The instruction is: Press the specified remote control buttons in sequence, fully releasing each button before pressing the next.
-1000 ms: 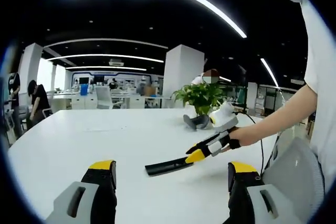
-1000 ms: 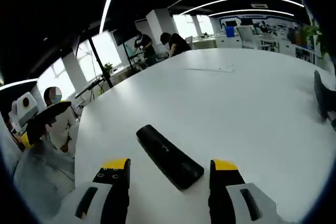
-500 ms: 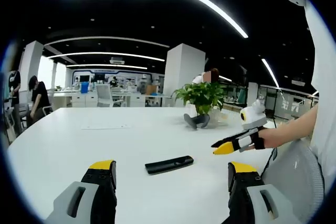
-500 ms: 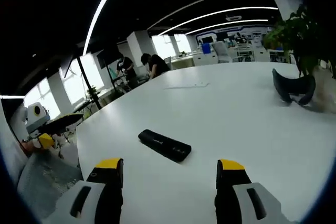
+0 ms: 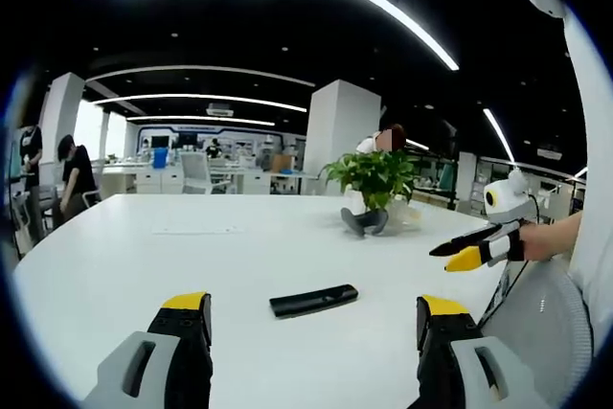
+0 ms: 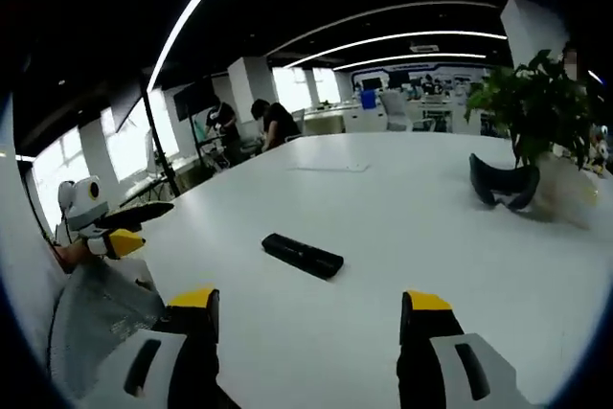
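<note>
A black remote control (image 5: 313, 301) lies flat on the white table (image 5: 144, 265), a short way ahead of my left gripper (image 5: 313, 321), whose yellow-tipped jaws stand wide apart with nothing between them. In the right gripper view the remote control (image 6: 303, 255) lies further out, beyond my right gripper (image 6: 308, 302), which is open and empty as well. The right gripper (image 5: 467, 250) hangs in the air off the table's right side, well clear of the remote. The left gripper (image 6: 123, 229) appears at the far left of the right gripper view, held by a hand.
A potted plant (image 5: 374, 177) and a black curved object (image 5: 362, 222) stand at the table's far side; they are the potted plant (image 6: 536, 107) and the black curved object (image 6: 503, 185) in the right gripper view. A paper sheet (image 5: 196, 230) lies far back. A grey mesh chair back (image 5: 541, 308) is close.
The right gripper has drawn back from over the remote and away past the table's edge. The remote stays where it lay. The left gripper has barely moved.
</note>
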Demonstrator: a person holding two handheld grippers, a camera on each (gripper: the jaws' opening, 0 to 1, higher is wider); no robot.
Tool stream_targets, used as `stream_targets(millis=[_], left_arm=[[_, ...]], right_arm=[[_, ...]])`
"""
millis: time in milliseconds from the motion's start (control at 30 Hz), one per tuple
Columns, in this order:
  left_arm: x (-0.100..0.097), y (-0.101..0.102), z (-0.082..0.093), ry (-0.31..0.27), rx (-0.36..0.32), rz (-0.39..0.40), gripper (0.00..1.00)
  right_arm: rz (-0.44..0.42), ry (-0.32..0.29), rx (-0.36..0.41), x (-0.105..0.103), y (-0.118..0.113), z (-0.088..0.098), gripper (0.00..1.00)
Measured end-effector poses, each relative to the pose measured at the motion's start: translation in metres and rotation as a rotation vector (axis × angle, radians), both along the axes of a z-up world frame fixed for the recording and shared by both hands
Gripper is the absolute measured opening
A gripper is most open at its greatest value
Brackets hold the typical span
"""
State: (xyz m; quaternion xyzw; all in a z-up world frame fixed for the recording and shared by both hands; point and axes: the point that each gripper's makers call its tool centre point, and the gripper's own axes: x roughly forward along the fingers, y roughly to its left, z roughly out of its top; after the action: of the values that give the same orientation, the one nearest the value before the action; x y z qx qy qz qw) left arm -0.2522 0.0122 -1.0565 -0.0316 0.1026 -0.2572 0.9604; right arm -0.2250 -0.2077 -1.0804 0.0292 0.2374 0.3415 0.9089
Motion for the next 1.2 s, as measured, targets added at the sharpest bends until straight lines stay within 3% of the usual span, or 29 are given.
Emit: stream_targets(millis=[167, 400, 1200], left_arm=[[0.000, 0.000, -0.001, 0.002, 0.002, 0.000, 0.92], [0.000, 0.001, 0.001, -0.001, -0.005, 0.005, 0.92], [-0.001, 0.000, -0.002, 0.012, 0.009, -0.002, 0.92]], right_arm=[[-0.031, -0.017, -0.061, -0.012, -0.015, 0.002, 0.74], [-0.035, -0.094, -0.038, -0.013, -0.014, 0.011, 0.79], [-0.059, -0.088, -0.022, -0.011, -0.025, 0.007, 0.77]])
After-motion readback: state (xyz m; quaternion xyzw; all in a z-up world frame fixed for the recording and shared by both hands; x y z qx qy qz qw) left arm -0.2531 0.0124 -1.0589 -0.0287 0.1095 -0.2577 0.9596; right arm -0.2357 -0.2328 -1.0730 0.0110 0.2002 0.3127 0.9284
